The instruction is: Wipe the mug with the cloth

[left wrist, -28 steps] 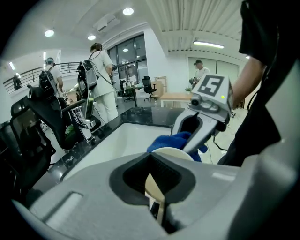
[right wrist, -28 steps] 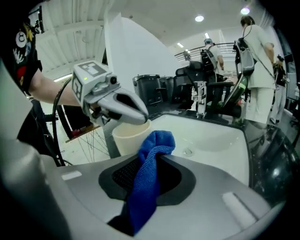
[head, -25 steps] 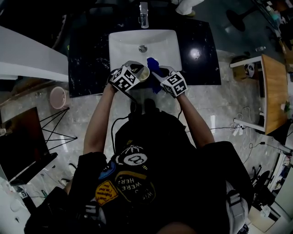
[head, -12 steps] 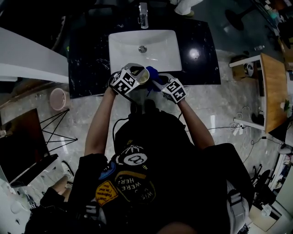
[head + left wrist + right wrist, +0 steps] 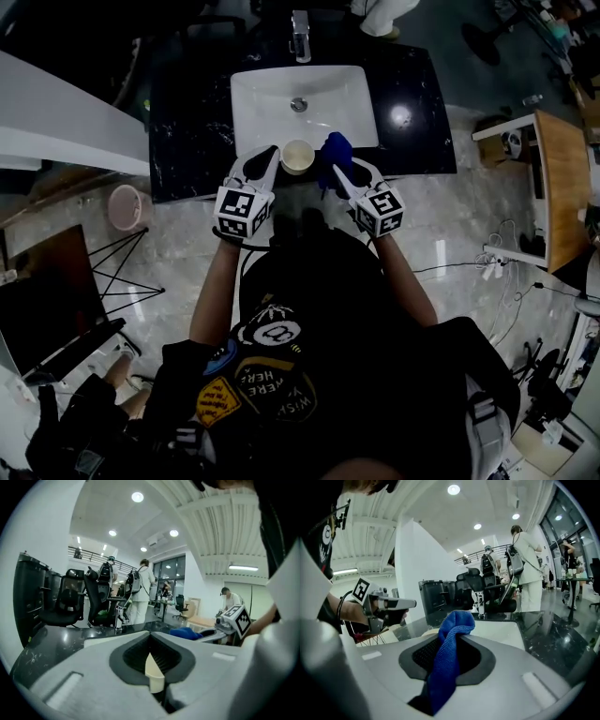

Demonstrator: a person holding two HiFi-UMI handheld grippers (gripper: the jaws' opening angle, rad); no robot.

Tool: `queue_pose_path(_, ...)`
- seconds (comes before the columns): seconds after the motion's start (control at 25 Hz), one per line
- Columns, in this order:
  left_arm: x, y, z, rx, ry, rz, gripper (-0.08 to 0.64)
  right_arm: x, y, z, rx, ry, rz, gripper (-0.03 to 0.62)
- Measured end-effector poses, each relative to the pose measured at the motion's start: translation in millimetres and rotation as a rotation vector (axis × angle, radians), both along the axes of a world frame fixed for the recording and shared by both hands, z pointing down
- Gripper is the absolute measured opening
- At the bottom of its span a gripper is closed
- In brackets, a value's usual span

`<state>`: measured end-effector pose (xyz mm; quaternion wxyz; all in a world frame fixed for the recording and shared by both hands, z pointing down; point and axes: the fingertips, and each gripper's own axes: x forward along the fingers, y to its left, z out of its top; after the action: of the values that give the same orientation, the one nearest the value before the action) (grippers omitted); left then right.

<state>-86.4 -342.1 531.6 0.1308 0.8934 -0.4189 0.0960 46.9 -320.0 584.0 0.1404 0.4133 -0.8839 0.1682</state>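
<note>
— What's holding what at the basin?

— I've got the sink in the upper centre of my head view: a white rectangular bowl, smooth and glossy, with a round metal drain in its floor and a faucet at the far rim. It's set in a black counter veined with white, like polished stone.

— And the mug?

— The mug is at the sink's near edge, mouth turned up toward my camera. It's round and pale cream, inside and out. I can't tell whether there's anything in it.

— How is it held?

— My left gripper has its jaws closed on the mug's wall. In the left gripper view a thin cream sliver of that wall sits pinched between the ribbed black pads.

— The cloth?

— The cloth is blue with a soft, looped weave, bunched into a rope. My right gripper has its jaws clamped on it; in the right gripper view one end stands up above the jaws and the rest hangs down below them. In the head view it's just right of the mug. I can't tell if they touch.
</note>
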Motion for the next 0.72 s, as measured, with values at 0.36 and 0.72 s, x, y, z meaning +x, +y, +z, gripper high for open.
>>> queue_pose_path(0.36, 4, 57, -33, 0.027, 0.096, -0.003, 0.005, -18, 36, -88, 0.146, -0.163, 0.084, 0.084)
queue_pose_path(0.72, 23, 144, -46, 0.04, 0.092, -0.116, 0.005, -4, 122, -112, 0.197, -0.199, 0.018, 0.084)
